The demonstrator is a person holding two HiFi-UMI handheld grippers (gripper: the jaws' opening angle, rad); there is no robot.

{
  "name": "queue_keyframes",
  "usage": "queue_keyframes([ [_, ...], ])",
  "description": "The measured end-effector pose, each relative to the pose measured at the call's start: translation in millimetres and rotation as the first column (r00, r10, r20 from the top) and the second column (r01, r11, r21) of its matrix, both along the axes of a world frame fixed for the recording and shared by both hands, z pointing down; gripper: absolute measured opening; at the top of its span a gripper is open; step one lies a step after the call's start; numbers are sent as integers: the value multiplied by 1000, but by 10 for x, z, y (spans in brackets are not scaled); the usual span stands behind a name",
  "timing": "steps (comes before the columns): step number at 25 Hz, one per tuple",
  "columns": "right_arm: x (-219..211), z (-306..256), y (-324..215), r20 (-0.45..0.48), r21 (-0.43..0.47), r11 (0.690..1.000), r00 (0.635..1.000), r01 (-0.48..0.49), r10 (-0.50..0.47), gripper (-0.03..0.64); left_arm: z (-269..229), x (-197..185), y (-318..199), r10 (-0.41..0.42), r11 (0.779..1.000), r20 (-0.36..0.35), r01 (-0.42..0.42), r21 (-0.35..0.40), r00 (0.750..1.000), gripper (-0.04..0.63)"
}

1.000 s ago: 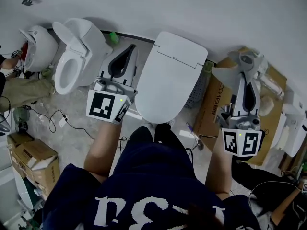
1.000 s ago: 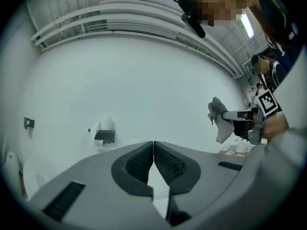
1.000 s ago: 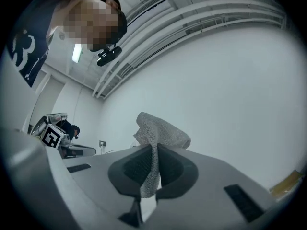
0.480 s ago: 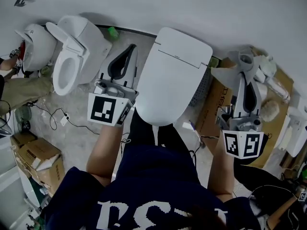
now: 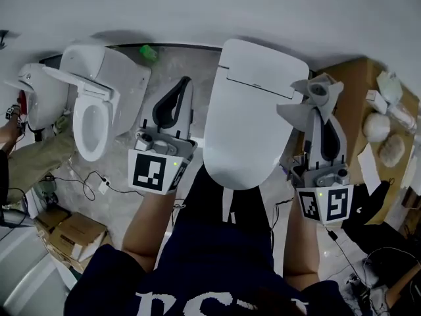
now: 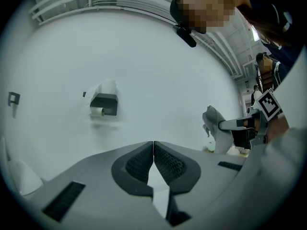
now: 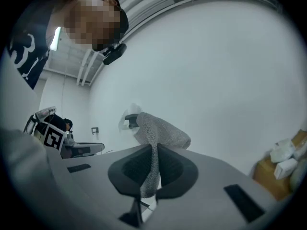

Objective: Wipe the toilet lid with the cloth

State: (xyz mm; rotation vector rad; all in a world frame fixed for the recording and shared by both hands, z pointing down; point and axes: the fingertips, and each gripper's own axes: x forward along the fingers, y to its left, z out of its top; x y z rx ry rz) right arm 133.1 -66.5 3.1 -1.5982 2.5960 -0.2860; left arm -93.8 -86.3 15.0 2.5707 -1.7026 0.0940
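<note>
A white toilet with its lid (image 5: 253,120) closed stands in the middle of the head view, right in front of me. My right gripper (image 5: 323,110) hovers just off the lid's right edge, shut on a grey cloth (image 5: 309,101) that bunches above its tips. The right gripper view shows that cloth (image 7: 160,131) pinched between the jaws of the right gripper (image 7: 154,152). Left of the lid, my left gripper (image 5: 183,83) hangs over the floor. In its own view the left gripper (image 6: 153,145) has its jaws shut together with nothing between them.
A second toilet (image 5: 92,110) with its lid raised stands to the left, and a third (image 5: 33,94) beyond it. A cardboard box (image 5: 355,104) with white bundles on it sits right of the toilet. Small boxes (image 5: 72,236) and cables lie on the floor at lower left.
I have come closer to the middle toilet. The right gripper with the cloth has shifted left, up to the lid's right edge. The left gripper stays beside the lid's left side.
</note>
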Motion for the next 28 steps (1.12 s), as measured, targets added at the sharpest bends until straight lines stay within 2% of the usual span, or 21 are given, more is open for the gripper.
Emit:
queue_keyframes([
  [3, -380, 449, -296, 14, -45, 998, 999, 39, -39, 29, 301, -183, -279, 25, 1000, 14, -25, -17, 1000, 21],
  [7, -924, 1219, -703, 4, -136, 986, 995, 100, -100, 29, 639, -409, -557, 36, 999, -17, -36, -6, 999, 21],
  [10, -1273, 1918, -949, -18, -225, 967, 991, 122, -129, 29, 982, -541, -677, 48, 999, -74, -48, -4, 996, 21],
  [13, -1554, 2713, -1102, -19, -321, 937, 989, 135, -149, 29, 1489, -674, -754, 28, 998, -60, -31, -51, 998, 21],
  [18, -1795, 3895, -1152, -57, -480, 866, 981, 137, -187, 31, 2197, -690, -755, 16, 994, -70, -23, -111, 997, 21],
  [21, -1902, 4410, -1126, -86, -539, 831, 973, 137, -216, 32, 2546, -710, -710, 18, 989, -62, -27, -145, 998, 21],
  [24, -1944, 4780, -1107, -135, -569, 814, 962, 121, -238, 42, 2819, -740, -659, 18, 985, -56, -27, -170, 998, 21],
  [28, -1981, 4939, -1151, -213, -566, 818, 941, 102, -264, 126, 3015, -799, -638, 16, 982, -52, -26, -189, 998, 21],
])
